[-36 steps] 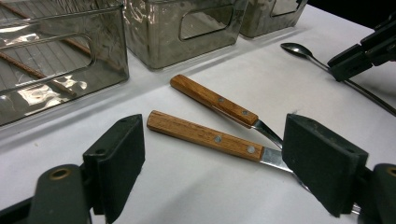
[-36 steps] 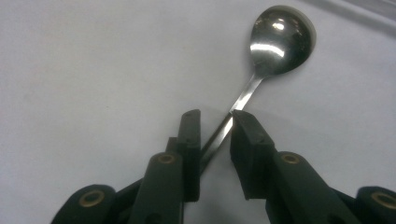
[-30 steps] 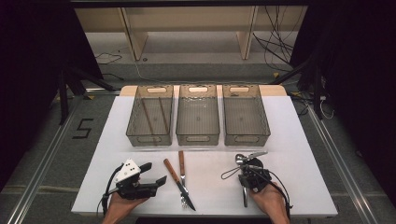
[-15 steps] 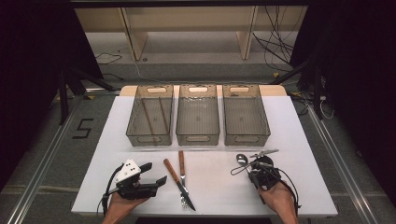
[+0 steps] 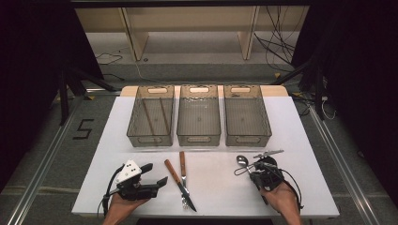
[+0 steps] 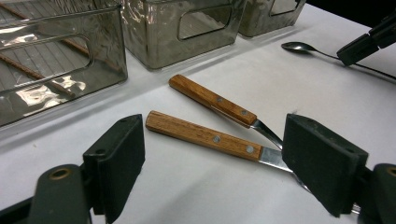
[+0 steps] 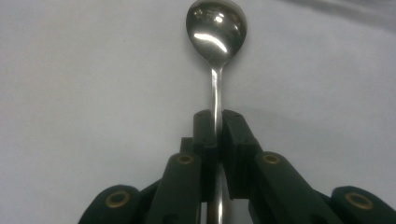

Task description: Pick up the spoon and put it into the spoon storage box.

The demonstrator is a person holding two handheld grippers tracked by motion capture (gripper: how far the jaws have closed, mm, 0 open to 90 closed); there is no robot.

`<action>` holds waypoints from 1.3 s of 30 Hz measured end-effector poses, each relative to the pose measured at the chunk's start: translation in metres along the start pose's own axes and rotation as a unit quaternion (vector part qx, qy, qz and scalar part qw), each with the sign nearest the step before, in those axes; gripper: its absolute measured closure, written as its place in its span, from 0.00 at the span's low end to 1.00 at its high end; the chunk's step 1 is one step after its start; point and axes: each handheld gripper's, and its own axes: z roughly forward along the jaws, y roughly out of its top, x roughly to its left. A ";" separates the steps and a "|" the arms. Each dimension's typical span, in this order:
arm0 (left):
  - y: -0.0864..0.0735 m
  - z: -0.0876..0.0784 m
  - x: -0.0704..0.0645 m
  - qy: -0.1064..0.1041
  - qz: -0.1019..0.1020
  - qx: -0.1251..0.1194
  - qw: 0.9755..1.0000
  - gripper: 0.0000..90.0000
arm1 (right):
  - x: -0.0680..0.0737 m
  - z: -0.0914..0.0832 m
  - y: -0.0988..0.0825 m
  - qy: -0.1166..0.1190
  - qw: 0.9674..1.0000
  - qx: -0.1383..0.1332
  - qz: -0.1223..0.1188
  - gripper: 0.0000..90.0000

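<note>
Spoon [image 7: 215, 28] held by handle between closed fingers of right gripper [image 7: 216, 116], near front right corner of surface [image 5: 300, 140]. Closing just finished. Left gripper [image 6: 212, 163] fingers wide open, nothing held. Lift to be done slowly, spoon kept level, grip checked against slipping.

Right tongs [image 5: 253, 167] grip spoon [image 5: 242, 161] (bowl toward bins [image 5: 198, 136]).

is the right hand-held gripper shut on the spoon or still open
Shut on it. In the right gripper view the right hand-held gripper has both pads pressed against the spoon handle, with the bowl sticking out beyond the tips.
</note>
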 end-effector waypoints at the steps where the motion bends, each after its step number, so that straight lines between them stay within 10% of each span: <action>1: 0.000 0.000 0.000 0.000 0.000 0.000 1.000 0.24 | 0.000 0.000 0.000 0.001 1.000 0.003 0.000 0.95; 22: 0.000 0.000 0.000 0.000 0.002 0.000 1.000 0.24 | -0.001 -0.007 0.001 0.024 0.999 -0.026 -0.002 0.95; 39: 0.000 0.000 0.000 0.002 0.003 0.002 1.000 0.24 | 0.007 0.006 0.006 0.001 0.999 0.028 -0.032 0.94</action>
